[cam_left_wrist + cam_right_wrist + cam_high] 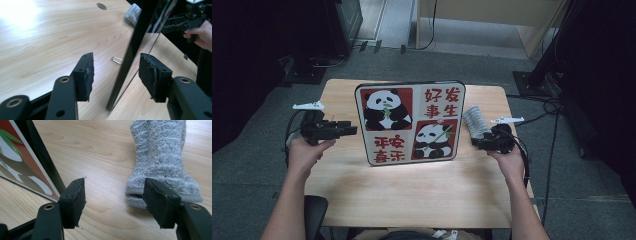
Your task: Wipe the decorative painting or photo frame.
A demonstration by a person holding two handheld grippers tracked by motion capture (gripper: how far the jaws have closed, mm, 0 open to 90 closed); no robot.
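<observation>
Both grippers are held open. Left gripper (116, 75) is set astride the panda board (410, 122) edge; right gripper (113, 202) is kept near the grey sock (160, 157)

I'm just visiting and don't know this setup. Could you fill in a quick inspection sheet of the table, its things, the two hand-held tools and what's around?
Surface: light wooden table, with a small round hole.
Job's things: black-framed panda picture board standing upright; folded grey fluffy towel lying flat beside it.
Clutter: nothing seen.
Grippers: left tool open, jaws astride the board's edge, pads apart from it; right tool open, in front of the towel.
Cables: black leads on the floor.
Surroundings: grey carpet, black stand bases, wooden cabinet.
</observation>
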